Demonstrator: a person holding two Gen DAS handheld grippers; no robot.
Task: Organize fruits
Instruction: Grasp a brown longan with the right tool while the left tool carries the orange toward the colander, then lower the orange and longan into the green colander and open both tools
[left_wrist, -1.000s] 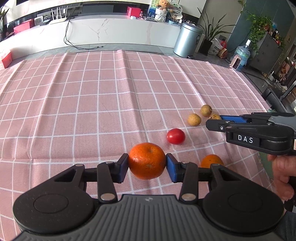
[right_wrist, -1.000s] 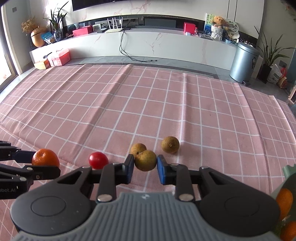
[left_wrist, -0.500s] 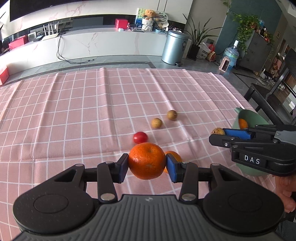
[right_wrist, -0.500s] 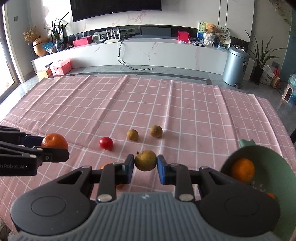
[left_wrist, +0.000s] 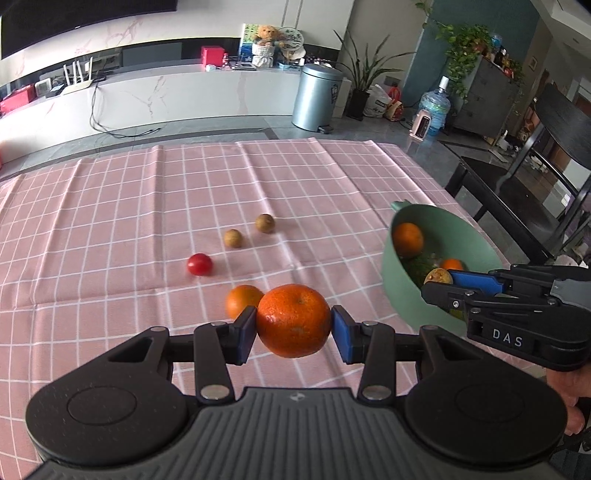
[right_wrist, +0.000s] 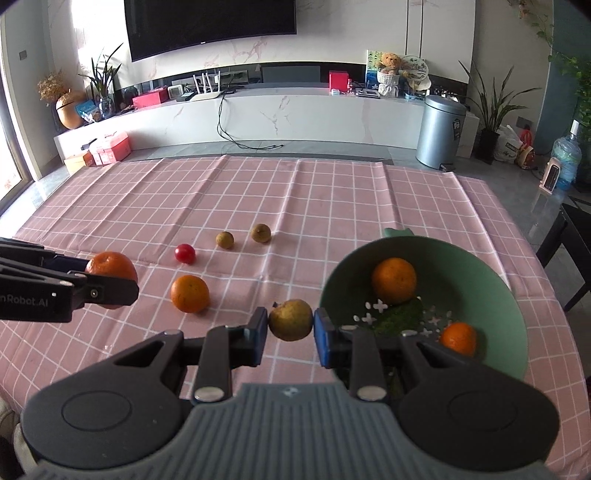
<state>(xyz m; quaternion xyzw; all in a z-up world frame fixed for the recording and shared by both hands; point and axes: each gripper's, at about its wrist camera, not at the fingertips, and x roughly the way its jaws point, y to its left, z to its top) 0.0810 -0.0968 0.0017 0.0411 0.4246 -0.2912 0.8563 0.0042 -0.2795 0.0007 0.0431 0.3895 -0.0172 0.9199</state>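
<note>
Left wrist view: my left gripper (left_wrist: 294, 328) is closed to the width of a mandarin (left_wrist: 293, 319) and has it pinched at its widest girth between the blue pads (left_wrist: 246, 329), clear of the pink checked tablecloth (left_wrist: 110, 221). I judge the mandarin light, with a soft, loose peel that bruises under excess pressure; a grip across the equator with moderate force is correct. A second mandarin (left_wrist: 242, 300) lies on the cloth at 11 o'clock of the held fruit. A cherry tomato (left_wrist: 200, 264) and two longans (left_wrist: 233, 238) (left_wrist: 265, 223) lie farther out, between 10 and 12 o'clock. The green bowl (left_wrist: 395, 284) sits at 2 o'clock. My right gripper (left_wrist: 439, 282) enters from 3 o'clock, over the bowl's near rim.

Right wrist view: my right gripper (right_wrist: 290, 326) is narrowed onto a small brown longan (right_wrist: 290, 319), held at mid-height between its pads, at the bowl's (right_wrist: 506, 288) left rim. I judge the longan light, with a thin brittle shell and a smooth round surface that can slip; hold it centred and do not squeeze harder. The bowl holds two mandarins (right_wrist: 393, 280) (right_wrist: 458, 338) and something dark green. The loose mandarin (right_wrist: 190, 293) lies at 10 o'clock, the tomato (right_wrist: 185, 253) and two longans (right_wrist: 225, 239) (right_wrist: 260, 233) beyond it. My left gripper (right_wrist: 110, 280) with its mandarin (right_wrist: 110, 266) is at 9 o'clock
</note>
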